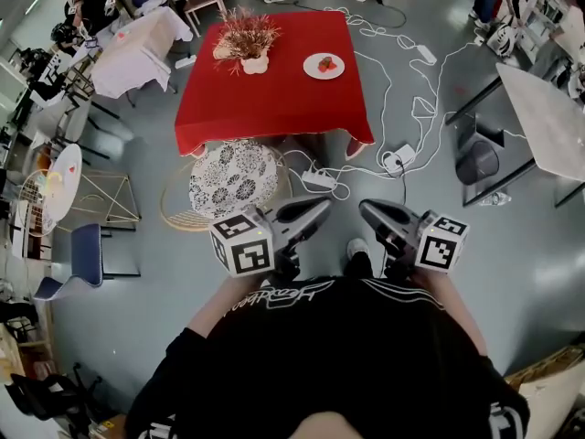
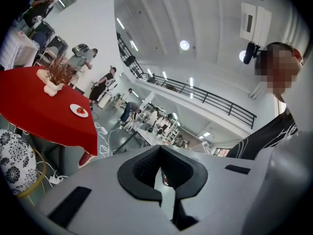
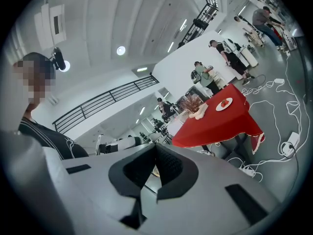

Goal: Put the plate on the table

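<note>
Plate (image 1: 324,66), white with something red on it, sits on the desk (image 1: 274,99), toward the desk's far right part in the head view. Desk has a red cloth. Dried plant in a pale holder (image 1: 245,39) stands on the desk too, left of the plate and apart from it.

Left hand-held gripper (image 1: 320,207) is clenched and grasping nothing; its own view shows the dark pads (image 2: 146,165) meeting at the tips, only background behind. It points toward the desk but is well short of it, held in front of the person's waist. Right hand-held gripper (image 1: 368,210) is likewise clenched and empty, pads (image 3: 168,168) together in its view, just beside the left one and equally far from the desk. Neither touches the plate.

Marker cubes (image 1: 242,243) sit on each gripper body, close to the person's black shirt (image 1: 329,355).

Stool with a black-and-white patterned cushion (image 1: 233,178) stands at the desk's near left corner, between the desk and the left gripper. White cables (image 1: 402,80) and a power strip (image 1: 320,181) lie on the grey floor along the desk's right and near sides.

From the left gripper view the desk is far left with the plate (image 2: 78,110) near its corner; from the right gripper view the desk is to the right, plate (image 3: 224,104) on top.
</note>
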